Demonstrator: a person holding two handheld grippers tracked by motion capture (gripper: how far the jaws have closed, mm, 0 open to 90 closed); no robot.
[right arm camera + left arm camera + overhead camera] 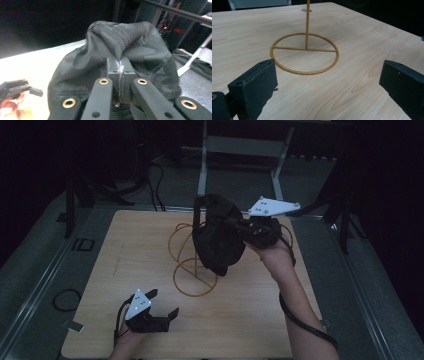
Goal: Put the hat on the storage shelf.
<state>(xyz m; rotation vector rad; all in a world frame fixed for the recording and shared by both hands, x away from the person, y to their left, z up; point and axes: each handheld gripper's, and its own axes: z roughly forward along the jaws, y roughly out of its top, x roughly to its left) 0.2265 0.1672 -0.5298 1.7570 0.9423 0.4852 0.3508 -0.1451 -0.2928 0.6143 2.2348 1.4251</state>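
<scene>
A black mesh fabric cap (217,237) hangs in the air over the gold wire stand (195,277), covering the stand's upper part. My right gripper (241,227) is shut on a fold of the cap (117,42), and in the right gripper view the cloth is pinched between its jaws (120,68). My left gripper (164,302) rests low near the table's front left, open with nothing between its pads (254,85). In the left gripper view the stand's round base and upright rod (305,53) lie just ahead of it.
The light wooden table (250,320) has bare room around the stand's base. A black cable loop (66,299) lies on the grey floor at the left. Metal frame legs (202,170) and dark stands rise behind the table.
</scene>
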